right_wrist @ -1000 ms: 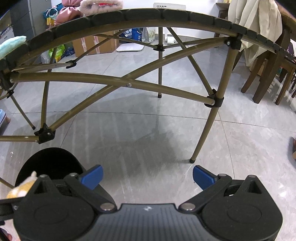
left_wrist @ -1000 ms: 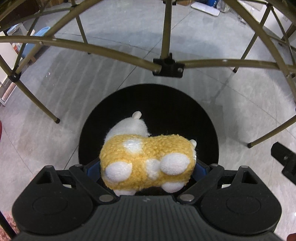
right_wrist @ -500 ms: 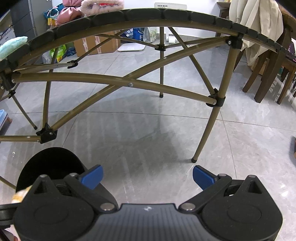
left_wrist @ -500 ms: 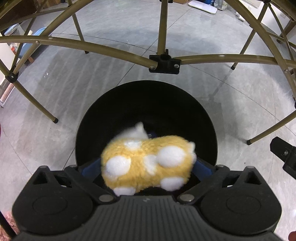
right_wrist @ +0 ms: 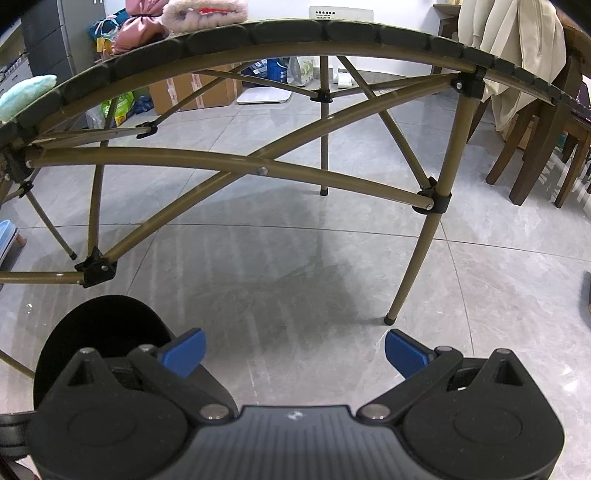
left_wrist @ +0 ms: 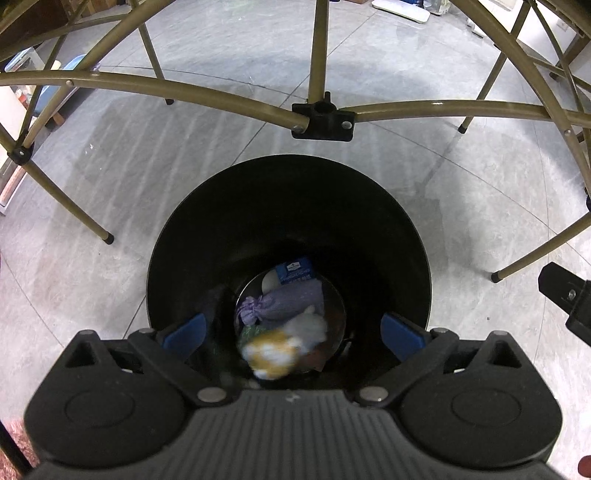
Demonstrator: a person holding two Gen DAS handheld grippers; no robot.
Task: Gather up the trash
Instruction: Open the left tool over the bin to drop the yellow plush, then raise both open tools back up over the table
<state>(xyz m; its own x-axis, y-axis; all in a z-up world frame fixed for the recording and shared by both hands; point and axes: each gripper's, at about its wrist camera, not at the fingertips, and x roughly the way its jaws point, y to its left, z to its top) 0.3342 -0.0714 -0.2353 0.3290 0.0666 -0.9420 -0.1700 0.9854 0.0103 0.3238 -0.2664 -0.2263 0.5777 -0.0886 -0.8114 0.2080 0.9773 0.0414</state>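
A black round bin stands on the floor right below my left gripper, which is open with nothing between its blue pads. Deep inside the bin a yellow and white plush toy shows blurred, over a purple drawstring pouch and a blue packet. In the right wrist view the bin sits at the lower left. My right gripper hangs open over bare floor, holding nothing.
A folding table frame with olive metal legs and crossbars spans over the bin. Soft items lie on the tabletop. Wooden chairs stand at the right, boxes and bags by the far wall. Grey tile floor lies all around.
The left gripper's jaws spread apart and the plush toy dropped from between them into the bin. The right gripper stayed where it was.
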